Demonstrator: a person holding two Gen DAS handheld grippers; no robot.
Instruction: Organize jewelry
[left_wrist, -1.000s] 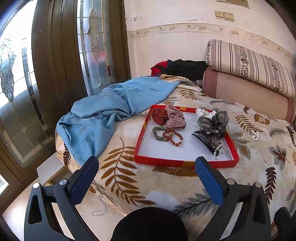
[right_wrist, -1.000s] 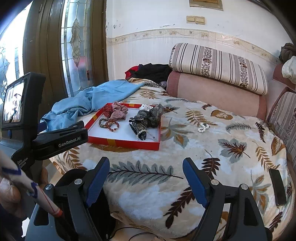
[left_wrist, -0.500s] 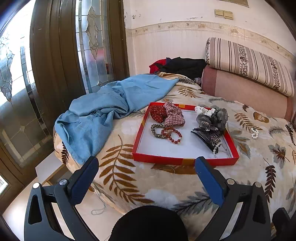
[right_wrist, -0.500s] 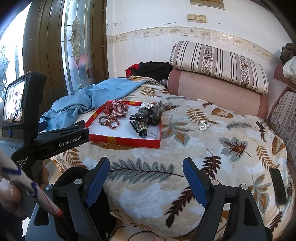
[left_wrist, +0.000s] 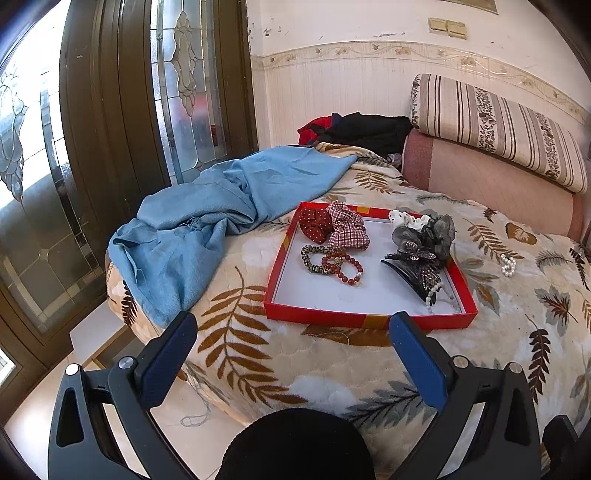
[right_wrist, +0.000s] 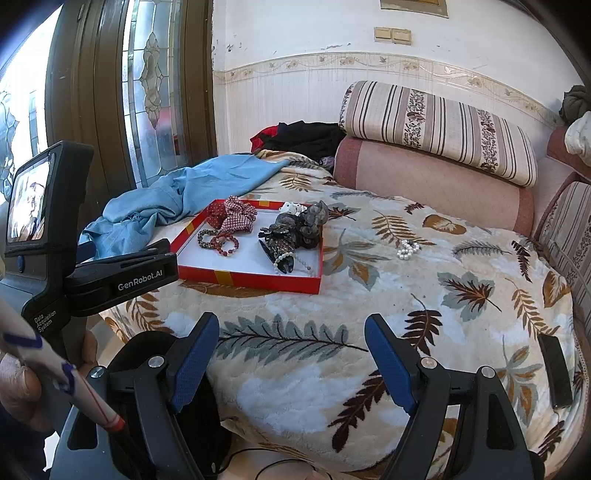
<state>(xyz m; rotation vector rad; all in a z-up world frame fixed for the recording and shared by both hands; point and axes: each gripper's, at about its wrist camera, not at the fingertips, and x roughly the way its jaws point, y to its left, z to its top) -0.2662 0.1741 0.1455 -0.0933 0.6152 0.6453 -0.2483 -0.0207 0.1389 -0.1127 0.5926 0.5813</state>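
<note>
A red tray (left_wrist: 369, 319) (right_wrist: 251, 279) lies on the leaf-patterned bed. In it are a red dotted scrunchie (left_wrist: 313, 223), a checked scrunchie (left_wrist: 348, 230), a red bead bracelet (left_wrist: 345, 267), a leopard hair tie (left_wrist: 314, 259), a black hair claw (left_wrist: 417, 267) and a grey scrunchie (left_wrist: 440, 232). A pearl bracelet (left_wrist: 509, 265) (right_wrist: 408, 250) lies on the blanket to the right of the tray. My left gripper (left_wrist: 291, 325) hangs open before the tray's near edge, holding nothing. My right gripper (right_wrist: 291, 325) is open and empty over the blanket, nearer than the tray and to its right.
A blue cloth (left_wrist: 207, 221) drapes over the bed's left corner, touching the tray's far left. Dark clothes (left_wrist: 365, 129) and a striped bolster (left_wrist: 498, 129) lie at the headboard. A black flat device (right_wrist: 554, 369) rests far right. A glass door (left_wrist: 177, 92) stands left.
</note>
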